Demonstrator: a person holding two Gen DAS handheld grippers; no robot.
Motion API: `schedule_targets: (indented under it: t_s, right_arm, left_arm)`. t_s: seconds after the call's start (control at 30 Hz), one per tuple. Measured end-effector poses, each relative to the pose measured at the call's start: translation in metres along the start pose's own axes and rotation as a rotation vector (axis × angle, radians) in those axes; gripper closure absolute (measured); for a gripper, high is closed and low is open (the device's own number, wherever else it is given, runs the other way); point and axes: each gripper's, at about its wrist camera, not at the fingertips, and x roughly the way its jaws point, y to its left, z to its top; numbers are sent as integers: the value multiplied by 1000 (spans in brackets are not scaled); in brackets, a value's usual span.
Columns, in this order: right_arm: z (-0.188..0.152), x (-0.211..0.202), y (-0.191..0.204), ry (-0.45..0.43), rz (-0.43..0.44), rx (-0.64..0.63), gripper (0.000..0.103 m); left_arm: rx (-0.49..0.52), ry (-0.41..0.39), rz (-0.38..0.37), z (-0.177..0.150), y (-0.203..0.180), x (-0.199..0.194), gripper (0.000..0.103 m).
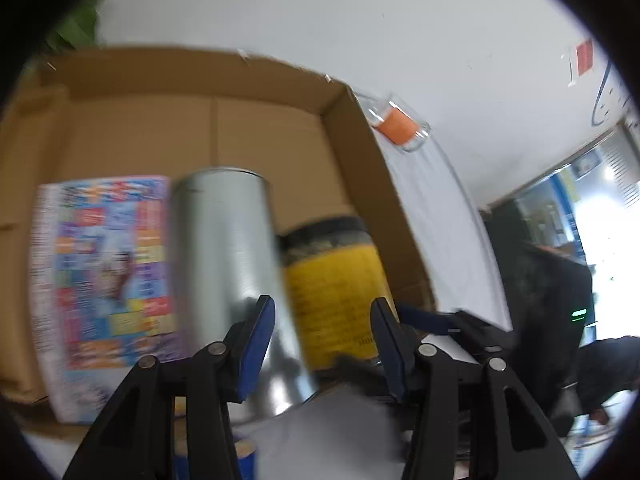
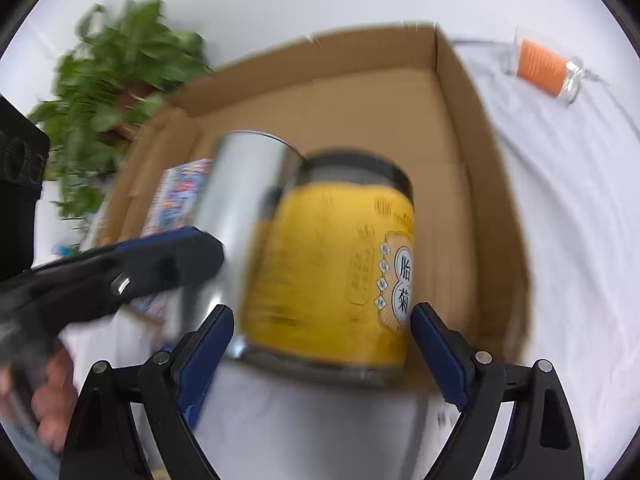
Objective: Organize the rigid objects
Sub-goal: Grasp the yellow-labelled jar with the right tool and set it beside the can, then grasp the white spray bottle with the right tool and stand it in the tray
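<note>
An open cardboard box point(image 1: 352, 148) point(image 2: 460, 128) lies on a white cloth. In it are a colourful booklet point(image 1: 108, 272) point(image 2: 176, 200), a silver can point(image 1: 228, 260) point(image 2: 244, 184) and a yellow-labelled jar with a dark lid point(image 1: 336, 280) point(image 2: 332, 272). My left gripper point(image 1: 322, 316) is open; the can's lower part stands between its fingers, with a gap showing on the right. My right gripper point(image 2: 322, 320) is open around the yellow jar, its pads point(image 2: 436, 340) apart from the jar's sides. The left gripper's finger point(image 2: 160, 264) shows beside the can in the right wrist view.
A clear jar with an orange label point(image 1: 398, 124) point(image 2: 544, 68) lies on the cloth right of the box. A green plant point(image 2: 116, 80) stands behind the box on the left. A black object point(image 2: 20, 160) is at the far left. People in dark clothes point(image 1: 560, 300) are at right.
</note>
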Motion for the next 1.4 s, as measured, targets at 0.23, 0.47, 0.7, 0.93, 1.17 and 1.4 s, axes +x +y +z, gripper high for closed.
schedule_targets:
  t_s: [0.23,0.47,0.7,0.93,1.17,1.4]
  right_arm:
    - [-111,-92,-48,-221,-82,-9,7]
    - [-163,-22,-61,-18,-220,-8,51]
    - [-209,-18,-7,-4,-34,-375,57]
    - [-232,-35,-29,38,-77,-581,44]
    - [-210,-73,-87,-48,-93,-33,43]
    - [-210,-50,-50,-34,138,286,37]
  left_arm:
    - [175,-271,127,-84,-1,-111,31]
    - [351,-252,113,-137,-20,-112,31]
    - [472,-198,60,-147,-42,-103,31]
    - [480,63,-71,-168,-50,-16,31]
    - [442,261,-163,-202,-61,39,33]
    - [334,380,-143,-215,-65,50,46]
